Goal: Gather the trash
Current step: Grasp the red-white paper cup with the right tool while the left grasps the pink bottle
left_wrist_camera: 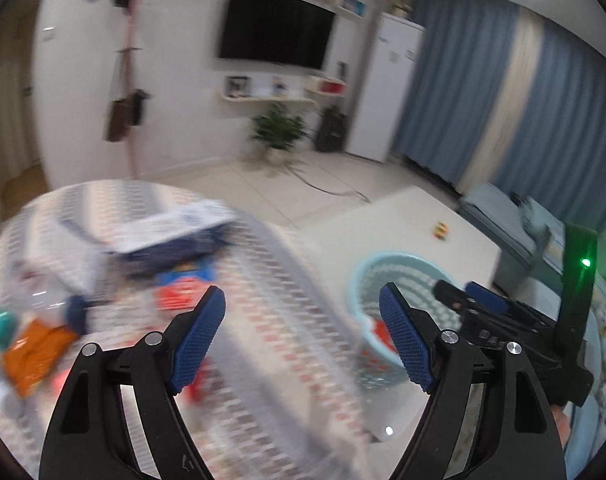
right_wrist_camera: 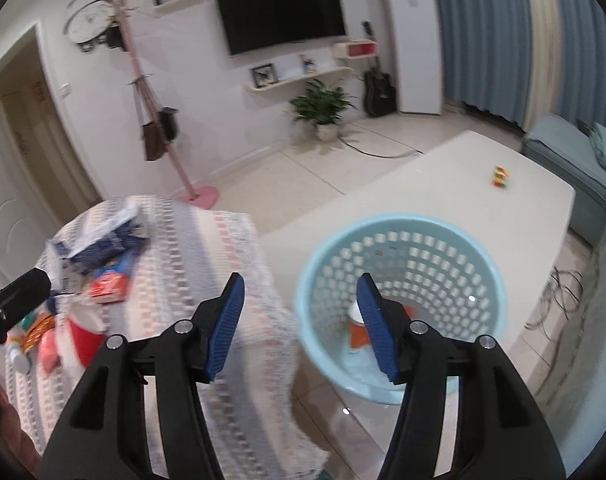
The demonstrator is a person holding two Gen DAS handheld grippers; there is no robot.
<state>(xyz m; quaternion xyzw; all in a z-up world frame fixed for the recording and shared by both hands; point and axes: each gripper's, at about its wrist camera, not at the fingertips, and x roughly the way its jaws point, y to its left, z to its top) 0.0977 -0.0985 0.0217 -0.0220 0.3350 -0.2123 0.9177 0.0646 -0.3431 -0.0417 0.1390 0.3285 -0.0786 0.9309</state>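
Note:
Trash lies on a small table under a patterned cloth: a blue and white bag, a red packet, a red cup and an orange packet. A light blue plastic basket stands on the floor to the right of that table, with an orange wrapper and a white cup at its bottom. My right gripper is open and empty above the gap between cloth and basket. My left gripper is open and empty over the cloth's right side, where the view is blurred.
A white low table behind the basket carries a small colourful toy. A pink coat stand and a potted plant stand by the far wall. A blue sofa is at right, with loose cables on the floor.

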